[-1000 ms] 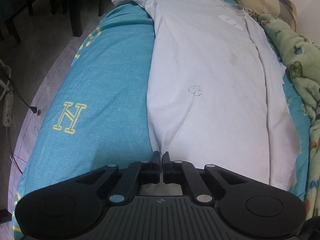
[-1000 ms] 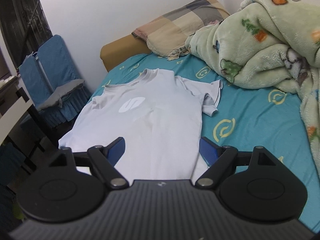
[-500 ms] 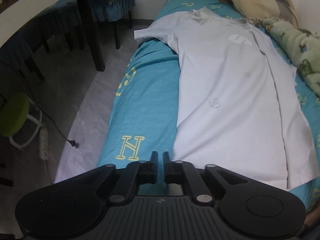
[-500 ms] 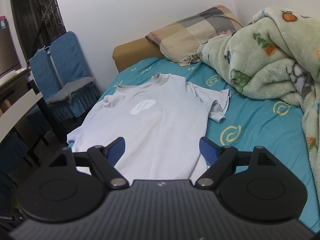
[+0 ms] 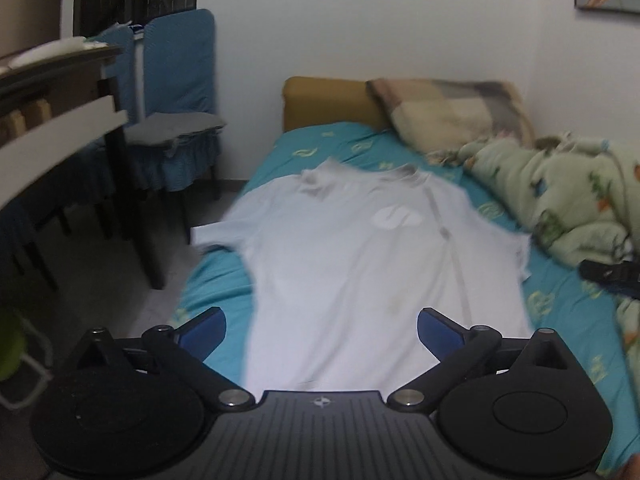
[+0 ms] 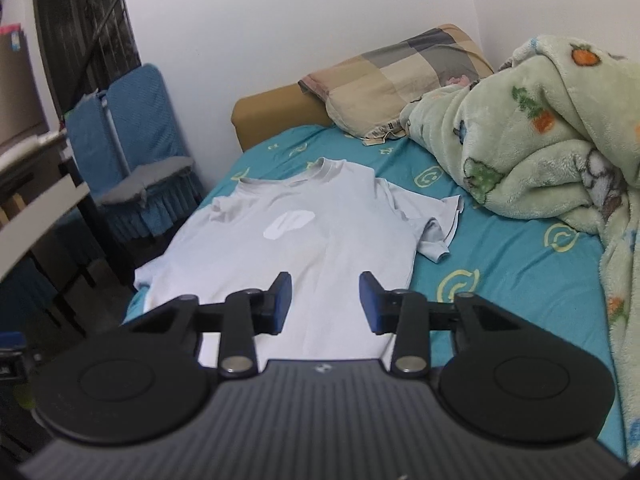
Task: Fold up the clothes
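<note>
Right wrist view: we judge the main risk to be the white T-shirt (image 6: 320,236) sliding off the bed (image 6: 512,280), since its sleeve at centre left already overhangs the mattress edge; a pull on the hem could drag it down. We find the shirt spread flat, collar toward the upper frame, lower-right sleeve rumpled. Right tool (image 6: 325,300) and left tool (image 5: 320,326) both stand released, grasping nothing, above the hem.
</note>
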### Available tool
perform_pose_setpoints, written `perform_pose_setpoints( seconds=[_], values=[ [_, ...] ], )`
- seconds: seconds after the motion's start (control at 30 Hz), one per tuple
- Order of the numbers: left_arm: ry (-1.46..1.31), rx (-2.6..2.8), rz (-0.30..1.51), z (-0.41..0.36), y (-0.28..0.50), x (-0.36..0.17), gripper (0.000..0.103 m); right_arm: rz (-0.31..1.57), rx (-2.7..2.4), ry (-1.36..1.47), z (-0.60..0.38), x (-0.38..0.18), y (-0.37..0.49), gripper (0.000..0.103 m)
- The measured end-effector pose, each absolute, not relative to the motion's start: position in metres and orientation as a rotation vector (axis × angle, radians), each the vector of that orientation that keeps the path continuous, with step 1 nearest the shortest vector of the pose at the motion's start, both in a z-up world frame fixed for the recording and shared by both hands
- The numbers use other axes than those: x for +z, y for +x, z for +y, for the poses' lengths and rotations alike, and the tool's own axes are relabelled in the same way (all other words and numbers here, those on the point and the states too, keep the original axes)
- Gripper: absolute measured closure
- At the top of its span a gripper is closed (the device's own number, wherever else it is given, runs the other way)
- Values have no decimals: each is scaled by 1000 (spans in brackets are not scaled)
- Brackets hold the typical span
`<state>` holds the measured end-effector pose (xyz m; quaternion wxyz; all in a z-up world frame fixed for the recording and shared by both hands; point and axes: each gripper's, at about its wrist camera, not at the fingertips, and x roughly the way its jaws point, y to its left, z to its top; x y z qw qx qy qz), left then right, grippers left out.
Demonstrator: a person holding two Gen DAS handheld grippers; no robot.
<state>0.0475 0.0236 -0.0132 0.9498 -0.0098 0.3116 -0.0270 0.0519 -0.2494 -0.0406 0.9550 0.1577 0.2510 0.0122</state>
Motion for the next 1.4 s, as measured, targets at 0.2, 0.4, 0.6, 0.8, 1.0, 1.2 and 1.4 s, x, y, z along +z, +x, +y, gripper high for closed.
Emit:
perform_pose_setpoints(
  seconds=[0.2, 0.4, 0.6, 0.8, 1.0, 1.2, 1.4],
  values=[
    [-14, -106, 604, -4, 67, -67, 0, 559, -37, 514, -304, -56, 117, 21],
    [-4, -82, 593, 11, 97, -123, 0, 589, -124, 544, -371, -111, 220, 26],
    [-39, -120, 611, 14, 129, -160, 0, 638, -186, 542, -415, -189, 302, 39],
    [-121, -124, 675, 22, 157, -186, 1, 580, -160, 376, -403, -208, 355, 92],
    [-129, -113, 657, 27, 157, -177, 1, 537, -163, 240, -386, -166, 365, 96],
    [-153, -76, 569, 38, 142, -135, 1, 436, -249, 195, -400, -60, 366, 96],
    [-141, -73, 479, 53, 136, -96, 1, 425, -195, 115, -339, 26, 383, 96]
  ],
)
